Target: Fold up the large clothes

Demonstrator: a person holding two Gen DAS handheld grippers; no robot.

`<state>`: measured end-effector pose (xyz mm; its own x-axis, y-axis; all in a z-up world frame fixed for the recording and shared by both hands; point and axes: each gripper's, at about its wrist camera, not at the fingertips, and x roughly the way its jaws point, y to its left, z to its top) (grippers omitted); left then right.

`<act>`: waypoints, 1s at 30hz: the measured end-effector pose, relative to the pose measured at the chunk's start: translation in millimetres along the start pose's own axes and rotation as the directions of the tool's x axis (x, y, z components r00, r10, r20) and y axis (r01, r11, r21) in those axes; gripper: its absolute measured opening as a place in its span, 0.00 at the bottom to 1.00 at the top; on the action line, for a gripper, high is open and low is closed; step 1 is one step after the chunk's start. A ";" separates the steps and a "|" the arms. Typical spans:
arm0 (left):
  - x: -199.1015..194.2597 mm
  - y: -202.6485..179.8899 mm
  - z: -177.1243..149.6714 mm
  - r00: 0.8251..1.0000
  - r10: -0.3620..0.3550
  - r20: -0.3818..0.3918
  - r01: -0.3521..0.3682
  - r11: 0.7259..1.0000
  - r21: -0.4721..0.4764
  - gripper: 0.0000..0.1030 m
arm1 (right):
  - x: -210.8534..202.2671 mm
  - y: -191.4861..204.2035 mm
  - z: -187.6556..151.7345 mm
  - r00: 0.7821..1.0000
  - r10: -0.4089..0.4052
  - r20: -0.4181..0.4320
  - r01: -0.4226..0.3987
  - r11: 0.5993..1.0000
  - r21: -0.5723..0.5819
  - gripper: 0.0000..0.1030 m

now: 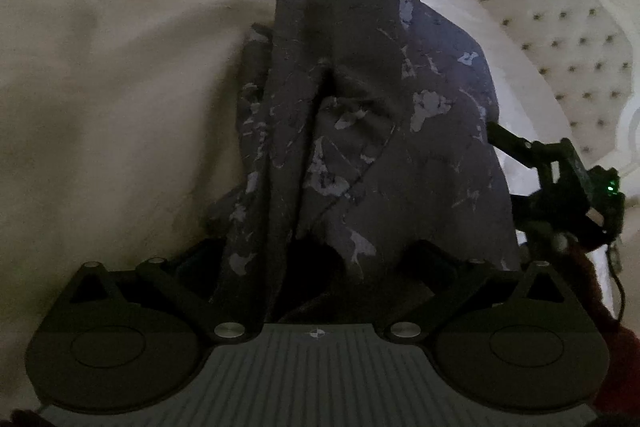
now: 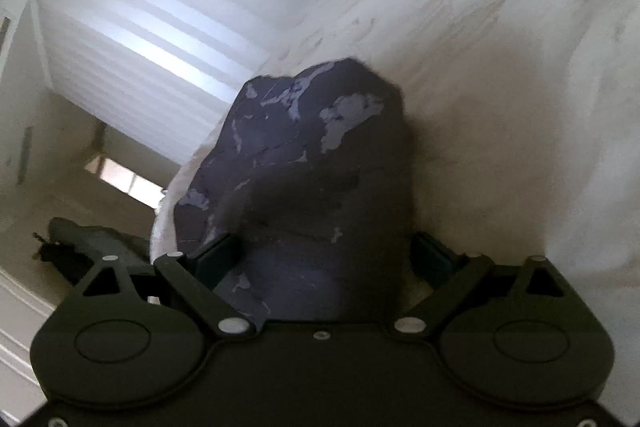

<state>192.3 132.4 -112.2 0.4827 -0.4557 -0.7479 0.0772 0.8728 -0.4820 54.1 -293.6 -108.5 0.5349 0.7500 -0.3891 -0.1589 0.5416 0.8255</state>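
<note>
A dark purple garment [image 1: 360,115] with pale marbled patches lies bunched in long folds on a white bed [image 1: 100,87]. My left gripper [image 1: 316,259] has its fingers wide apart, with the near end of the cloth draped between them. My right gripper [image 2: 326,251] also stands wide apart, with the garment [image 2: 304,155] heaped between and over its fingers [image 2: 216,255]. The right gripper also shows in the left wrist view [image 1: 560,179], at the garment's right edge. Neither gripper pinches the cloth.
A white tufted headboard [image 1: 568,39] stands at the upper right of the left wrist view. The right wrist view shows the bed's edge [image 2: 172,211], a bright window with blinds [image 2: 152,39] and a dark object on the floor [image 2: 80,243].
</note>
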 end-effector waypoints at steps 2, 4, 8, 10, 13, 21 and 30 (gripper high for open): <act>1.4 -0.2 0.8 1.000 -0.011 -0.004 0.011 1.000 0.006 1.00 | 4.5 0.6 -2.0 1.000 0.016 -0.004 -0.016 1.000 -0.003 0.93; 1.5 -0.5 2.1 1.000 -0.020 -0.006 0.020 1.000 0.007 1.00 | 10.4 2.7 -3.8 1.000 0.027 -0.008 -0.027 1.000 -0.006 0.93; 7.3 0.0 3.0 0.999 -0.045 -0.004 0.045 0.999 -0.016 1.00 | 18.7 10.2 -8.2 1.000 0.009 -0.008 -0.009 1.000 -0.025 0.93; 10.5 -0.9 3.3 0.998 -0.063 -0.002 0.063 0.998 -0.029 1.00 | 26.8 11.6 -6.9 1.000 -0.003 -0.010 0.003 0.999 -0.034 0.89; 8.2 0.2 5.3 0.994 -0.107 -0.004 0.107 0.993 -0.056 0.99 | 24.5 19.6 -6.5 0.999 -0.042 -0.012 0.042 0.997 -0.067 0.75; 30.1 -51.8 22.5 0.977 -0.215 0.003 0.215 0.975 -0.055 0.99 | -7.1 57.4 19.2 0.993 -0.120 -0.008 0.114 0.959 -0.260 0.67; 125.2 -189.2 75.9 0.955 -0.292 -0.051 0.296 0.950 0.101 0.99 | -98.3 31.6 97.2 0.939 -0.314 0.140 0.343 0.877 -0.336 0.67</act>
<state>304.4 -76.6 -79.9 0.3941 -0.6990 -0.5967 0.3041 0.7119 -0.6330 77.2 -387.1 -4.4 0.6681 0.4810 -0.5677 -0.2342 0.8601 0.4532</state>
